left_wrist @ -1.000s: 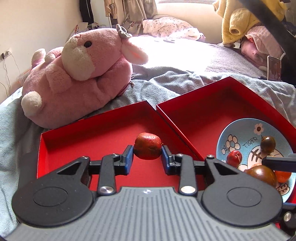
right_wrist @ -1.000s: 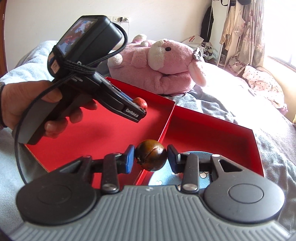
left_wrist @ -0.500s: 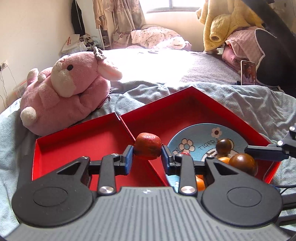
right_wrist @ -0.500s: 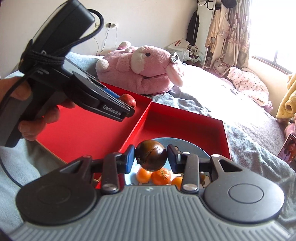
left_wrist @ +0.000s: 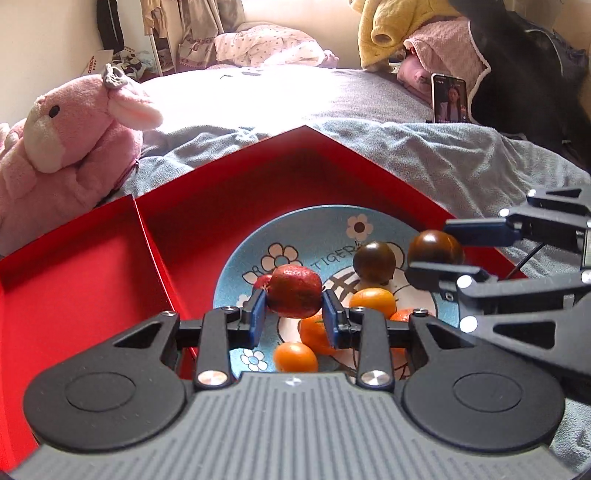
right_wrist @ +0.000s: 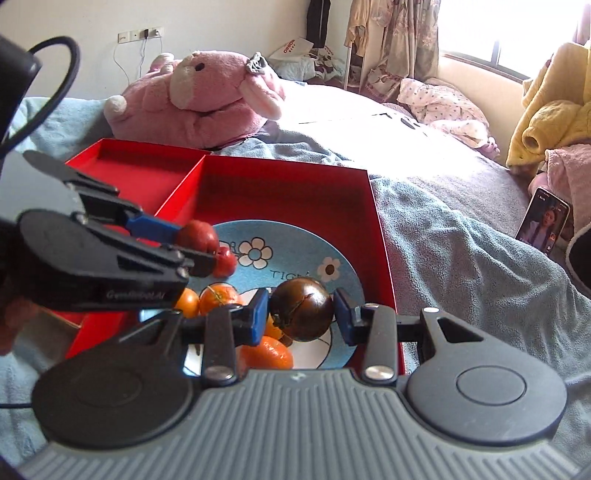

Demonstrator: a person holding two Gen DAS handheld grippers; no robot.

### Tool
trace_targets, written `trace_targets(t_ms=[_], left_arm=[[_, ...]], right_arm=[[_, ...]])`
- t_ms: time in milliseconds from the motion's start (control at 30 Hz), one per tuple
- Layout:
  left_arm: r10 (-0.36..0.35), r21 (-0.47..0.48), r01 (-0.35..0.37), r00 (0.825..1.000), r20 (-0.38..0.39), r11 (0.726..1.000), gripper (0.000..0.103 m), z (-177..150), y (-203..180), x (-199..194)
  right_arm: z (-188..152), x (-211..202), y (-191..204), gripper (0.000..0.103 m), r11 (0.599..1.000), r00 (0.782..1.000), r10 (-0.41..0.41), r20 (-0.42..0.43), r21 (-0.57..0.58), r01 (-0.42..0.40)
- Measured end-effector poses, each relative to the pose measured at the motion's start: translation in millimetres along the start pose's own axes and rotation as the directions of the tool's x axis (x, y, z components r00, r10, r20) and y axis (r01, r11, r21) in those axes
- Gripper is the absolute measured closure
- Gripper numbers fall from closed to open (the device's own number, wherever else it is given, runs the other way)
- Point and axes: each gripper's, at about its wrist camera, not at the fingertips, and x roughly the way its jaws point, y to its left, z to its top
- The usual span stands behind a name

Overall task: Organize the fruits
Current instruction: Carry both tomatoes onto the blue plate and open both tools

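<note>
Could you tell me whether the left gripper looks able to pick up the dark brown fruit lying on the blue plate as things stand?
Probably not yet: the left gripper is shut on a red fruit. The dark brown fruit on the blue plate lies uncovered, though.

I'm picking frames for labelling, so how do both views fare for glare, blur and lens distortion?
Left wrist view: the bed behind the pink plush is blown out white; the red fruit in the left gripper is sharp; the red box rim bends with the fisheye.
Right wrist view: the window glares, washing out the bedding; the dark fruit is crisp.
</note>
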Motion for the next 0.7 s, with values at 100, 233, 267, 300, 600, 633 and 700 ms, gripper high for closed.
trace_targets(t_ms=[100, 233, 267, 300, 600, 633, 700], left_arm=[[-0.006, 0.005, 0.006, 1.000, -0.020, 1.000, 0.065, -5.8, 0.9, 14.9], [-0.021, 0.004, 0.021, 1.000, -0.007, 1.000, 0.064, -8.4, 3.3, 19.1], [-0.018, 0.011, 0.018, 1.000, -0.003, 1.000, 0.064, -8.8, 2.4, 18.8], [-0.015, 0.019, 0.015, 1.000, 0.002, 1.000, 0.063, -9.2, 1.5, 18.7], [-0.004, 0.031, 0.004, 1.000, 0.022, 1.000, 0.044, -12.8, -0.8, 9.5], [-0.004, 0.029, 0.003, 1.000, 0.023, 1.000, 0.044, -12.9, -1.3, 7.2], [-0.001, 0.024, 0.000, 1.000, 0.028, 1.000, 0.044, -13.4, -1.9, 0.5]], right_arm=[[7.7, 17.3, -2.0, 0.061, 1.000, 1.000, -0.004, -0.016, 0.020, 0.004], [20.3, 39.0, 0.1, 0.061, 0.999, 0.999, 0.012, -0.041, 0.046, -0.010], [22.7, 45.2, 2.0, 0.061, 0.999, 0.999, 0.016, -0.050, 0.048, -0.014], [24.6, 50.8, 3.8, 0.061, 0.999, 0.998, 0.018, -0.060, 0.049, -0.016], [34.4, 69.5, 16.7, 0.060, 1.000, 0.996, 0.005, -0.087, 0.026, -0.003], [34.0, 68.3, 17.4, 0.060, 1.000, 0.996, 0.002, -0.089, 0.023, 0.000], [32.8, 64.3, 17.7, 0.060, 1.000, 0.996, 0.000, -0.092, 0.026, 0.003]])
